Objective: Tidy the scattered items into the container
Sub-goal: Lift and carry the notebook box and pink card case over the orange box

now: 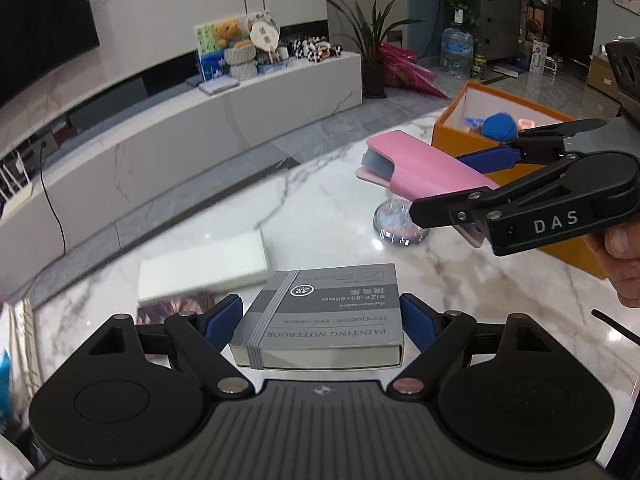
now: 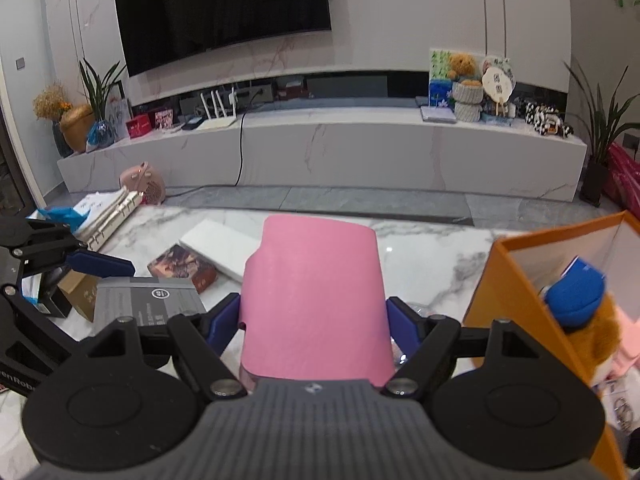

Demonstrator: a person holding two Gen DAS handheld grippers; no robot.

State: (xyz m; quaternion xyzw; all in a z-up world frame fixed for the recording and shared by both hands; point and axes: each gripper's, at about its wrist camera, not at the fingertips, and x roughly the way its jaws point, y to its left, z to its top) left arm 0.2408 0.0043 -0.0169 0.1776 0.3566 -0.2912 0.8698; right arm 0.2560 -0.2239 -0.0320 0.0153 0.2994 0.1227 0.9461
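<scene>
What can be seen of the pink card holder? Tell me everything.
The pink card holder is a soft, leather-like wallet folded around a stack of clear card sleeves, visible at its open end in the left wrist view. The right hand-held gripper clamps its sides between blue pads, holding it tilted above the marble table, beside the orange box.

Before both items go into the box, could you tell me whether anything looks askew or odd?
Nothing looks damaged or spilled. The pink card holder sits tilted in the right gripper, held above the table; the grey notebook sits square in the left gripper.
</scene>
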